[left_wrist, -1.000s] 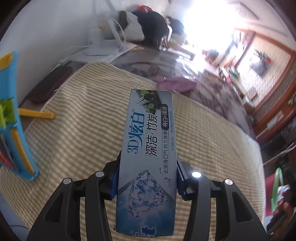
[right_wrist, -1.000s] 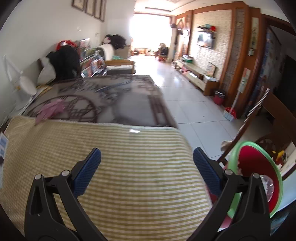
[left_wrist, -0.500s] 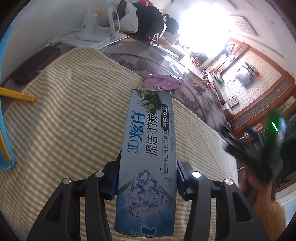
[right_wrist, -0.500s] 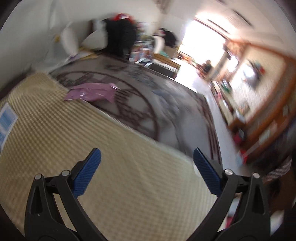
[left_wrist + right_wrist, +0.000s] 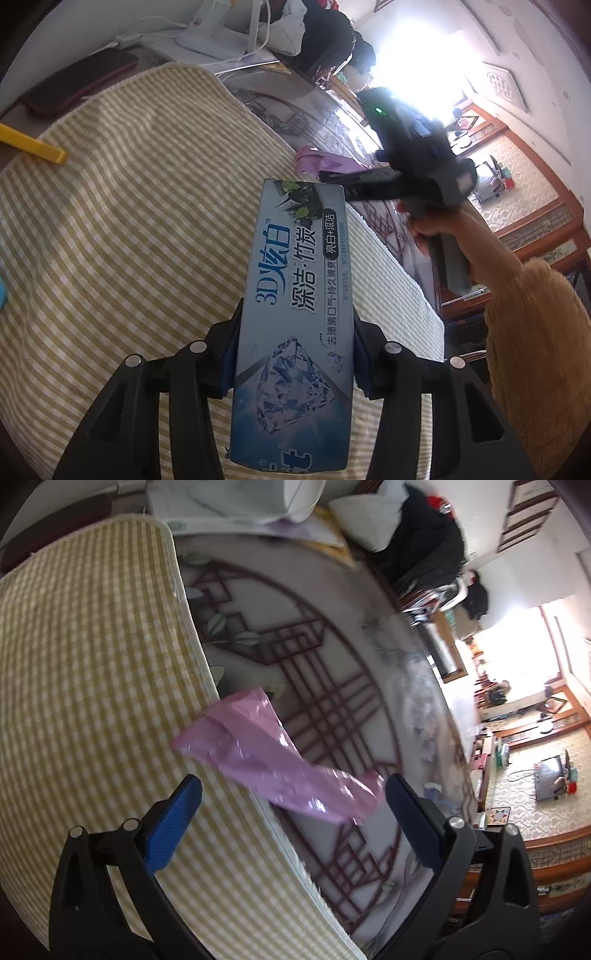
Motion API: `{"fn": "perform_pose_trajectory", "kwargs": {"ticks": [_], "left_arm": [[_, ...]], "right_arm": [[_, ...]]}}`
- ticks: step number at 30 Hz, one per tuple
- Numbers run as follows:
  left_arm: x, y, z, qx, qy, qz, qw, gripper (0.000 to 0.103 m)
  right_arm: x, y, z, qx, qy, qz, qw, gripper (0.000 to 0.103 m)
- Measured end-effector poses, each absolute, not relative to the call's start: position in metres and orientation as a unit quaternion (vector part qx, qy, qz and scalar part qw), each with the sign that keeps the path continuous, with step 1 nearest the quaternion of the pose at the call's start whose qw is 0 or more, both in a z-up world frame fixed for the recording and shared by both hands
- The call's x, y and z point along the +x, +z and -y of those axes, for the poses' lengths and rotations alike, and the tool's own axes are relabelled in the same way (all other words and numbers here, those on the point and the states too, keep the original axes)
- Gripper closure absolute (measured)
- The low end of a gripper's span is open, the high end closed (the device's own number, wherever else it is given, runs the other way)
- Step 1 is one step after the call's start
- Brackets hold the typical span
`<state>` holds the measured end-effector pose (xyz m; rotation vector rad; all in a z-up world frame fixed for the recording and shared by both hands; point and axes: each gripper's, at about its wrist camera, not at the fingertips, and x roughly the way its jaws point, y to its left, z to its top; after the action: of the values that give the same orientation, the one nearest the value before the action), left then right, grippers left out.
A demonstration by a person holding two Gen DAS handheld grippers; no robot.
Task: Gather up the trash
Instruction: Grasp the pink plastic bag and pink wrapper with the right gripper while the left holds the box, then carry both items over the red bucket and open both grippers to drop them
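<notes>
The left gripper (image 5: 293, 365) is clamped on a toothpaste box (image 5: 295, 314), gripped by its long sides near the lower end, with the rest of the box projecting forward above the checked cloth (image 5: 129, 221); one item of trash is therefore already secured. The right gripper (image 5: 293, 812) has its jaws spread wide with nothing between the pads, and it is aimed down at a crumpled pink plastic bag (image 5: 266, 757). The bag lies across the far edge of the checked cloth, part on the cloth and part on the patterned tabletop (image 5: 314, 657) beyond that edge. In the right wrist view the bag appears just ahead of the blue pads (image 5: 173, 827), but motion blur makes it uncertain whether any contact exists. The left wrist view shows the person's right hand (image 5: 430, 230) carrying that gripper above the same cloth edge. Remaining work, as judged here: closing on the bag, then disposing of both items. No bin is visible in either view.
</notes>
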<state>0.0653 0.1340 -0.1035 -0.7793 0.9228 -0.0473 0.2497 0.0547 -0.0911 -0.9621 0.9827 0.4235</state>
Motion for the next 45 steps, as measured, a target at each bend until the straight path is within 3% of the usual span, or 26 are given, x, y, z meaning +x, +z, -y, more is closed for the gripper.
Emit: {"fn": "perform_pose_trajectory", "kwargs": {"ticks": [8,9,10,11,13,22,31,45], "left_arm": [[0.065,-0.108,-0.135,-0.383,-0.030,-0.435,0.814,0.056],[0.065,-0.108,-0.135,-0.384,-0.029,-0.435,0.814,0.056],[0.064,-0.108,-0.134,-0.385,-0.030,-0.435,0.813,0.056],[0.064,-0.109,-0.134,-0.386,-0.029,-0.435,0.813,0.056],[0.063,-0.110,-0.133,-0.386,-0.029,-0.436,0.812,0.056],[0.062,-0.111,-0.134,-0.384,-0.021,-0.438,0.812,0.056],[0.064,-0.101,-0.126,-0.341,0.000,-0.432,0.835,0.056],[0.060,-0.080,-0.089,-0.216,0.009,-0.409,0.886,0.056]], "right_arm": [[0.262,-0.106,-0.058,-0.425,0.200,-0.486,0.737,0.009],[0.263,-0.105,-0.057,-0.413,0.206,-0.491,0.739,0.018],[0.264,-0.104,-0.059,-0.407,0.208,-0.492,0.741,0.043],[0.264,-0.105,-0.059,-0.406,0.206,-0.493,0.742,0.056],[0.260,-0.107,-0.059,-0.404,0.199,-0.494,0.744,0.068],[0.204,-0.066,-0.036,-0.294,0.233,-0.472,0.798,0.071],[0.085,-0.005,0.050,-0.183,0.197,-0.405,0.874,0.071],[-0.011,-0.008,0.149,-0.029,0.146,-0.390,0.909,0.071]]}}
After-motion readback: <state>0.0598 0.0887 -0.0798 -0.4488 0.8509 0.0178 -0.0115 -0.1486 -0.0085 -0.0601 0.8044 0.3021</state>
